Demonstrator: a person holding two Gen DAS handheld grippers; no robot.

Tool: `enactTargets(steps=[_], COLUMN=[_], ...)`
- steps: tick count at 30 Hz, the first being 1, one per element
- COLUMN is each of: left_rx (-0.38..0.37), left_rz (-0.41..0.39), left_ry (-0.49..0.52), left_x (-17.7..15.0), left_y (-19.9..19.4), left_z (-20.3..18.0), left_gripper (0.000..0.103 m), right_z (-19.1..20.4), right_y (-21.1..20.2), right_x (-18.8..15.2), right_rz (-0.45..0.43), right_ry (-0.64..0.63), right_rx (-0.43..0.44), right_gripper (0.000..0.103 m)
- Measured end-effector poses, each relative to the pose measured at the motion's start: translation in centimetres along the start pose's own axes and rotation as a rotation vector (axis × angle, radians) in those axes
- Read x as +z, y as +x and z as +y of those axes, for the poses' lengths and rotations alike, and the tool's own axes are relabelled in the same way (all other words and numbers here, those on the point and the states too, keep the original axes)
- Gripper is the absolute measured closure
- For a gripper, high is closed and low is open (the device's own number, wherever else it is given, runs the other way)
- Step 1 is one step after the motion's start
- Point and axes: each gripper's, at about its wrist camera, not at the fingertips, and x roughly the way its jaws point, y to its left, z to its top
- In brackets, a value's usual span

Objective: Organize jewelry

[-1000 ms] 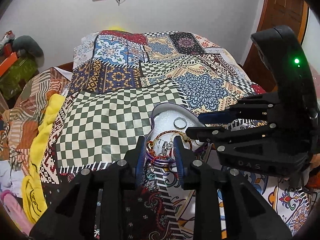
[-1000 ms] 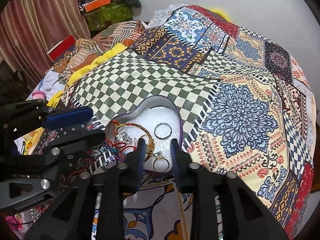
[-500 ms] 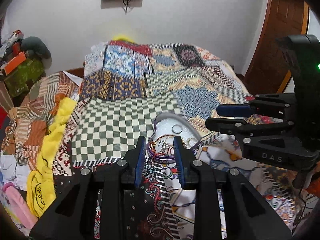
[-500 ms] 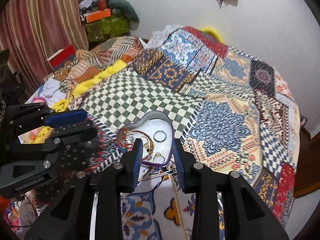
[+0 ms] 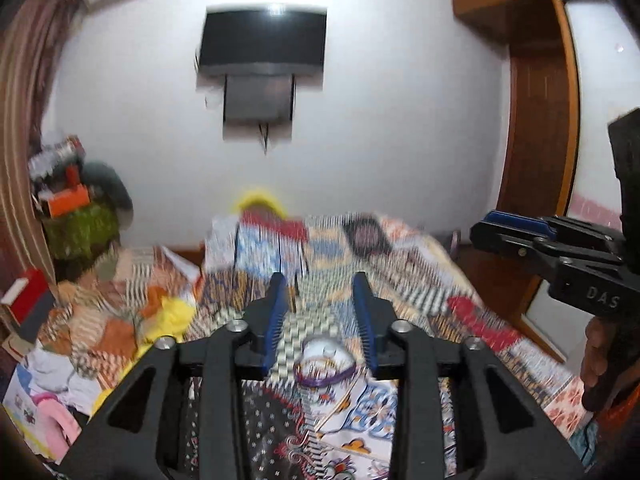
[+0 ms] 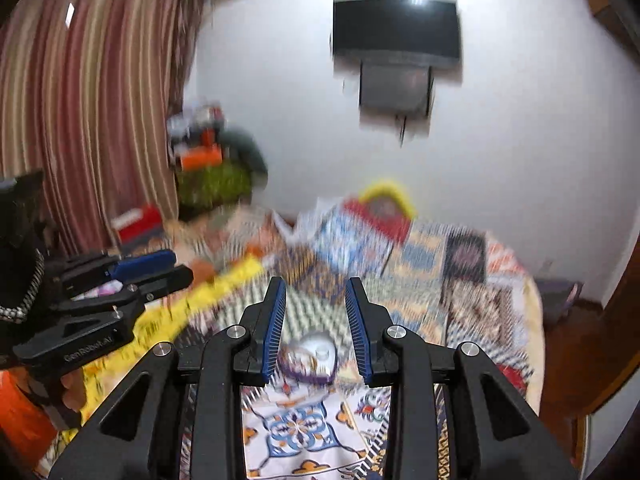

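Jewelry sits in the heart-shaped box [image 5: 323,362] on the patchwork bedspread [image 5: 400,264], and that box now looks small and far off where a second ago it filled the space just ahead of both sets of fingers. Both views have swung up to take in the wall and the television [image 5: 262,42], and both are smeared with motion, so the two grippers have pulled up and away from the bed together. The left gripper [image 5: 320,320] holds nothing; its fingers are spreading apart, with only the distant box seen through the gap. The right gripper [image 6: 316,324] is also empty, its fingers part open and steady. In the blur the contents of the box cannot be made out, though a second ago rings and bracelets lay inside it. With everything gathered in the box and both hands retreating empty, the sorting looks finished or very nearly so.
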Motion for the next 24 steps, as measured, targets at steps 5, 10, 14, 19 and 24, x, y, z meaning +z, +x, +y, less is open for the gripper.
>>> enactTargets(steps=[5,10,14,19,24], left_rx=[0.027,0.054,0.091,0.100,0.096], left_rz=[-0.171,-0.250,-0.272,-0.254,-0.239], left_ry=[0.032,0.024,0.019,-0.020,-0.057], left_x=[0.9,0.5,0.1,-0.5,-0.9], left_y=[-6.0,-9.3,-10.5,-10.4,-10.4], left_z=[-2.0,-3.0,-3.2,-2.7,-2.3], left_gripper=[0.050,0.016,0.006,0.003,0.003], right_z=[1.5,2.3,2.7,3.3,3.2], right_y=[-5.2,-7.4,-7.8,-8.0,-8.4], right_x=[0.4,-0.3,-1.0,-1.4,-2.0], right_rz=[-0.167,-0.249,-0.284,-0.279,-0.251], right_ry=[0.021,0.066,0.091,0.073,0.076], right_rx=[-0.031,-0.076,-0.145,-0.192,-0.175], right_gripper=[0.050,0.025,0.003,0.000,0.000])
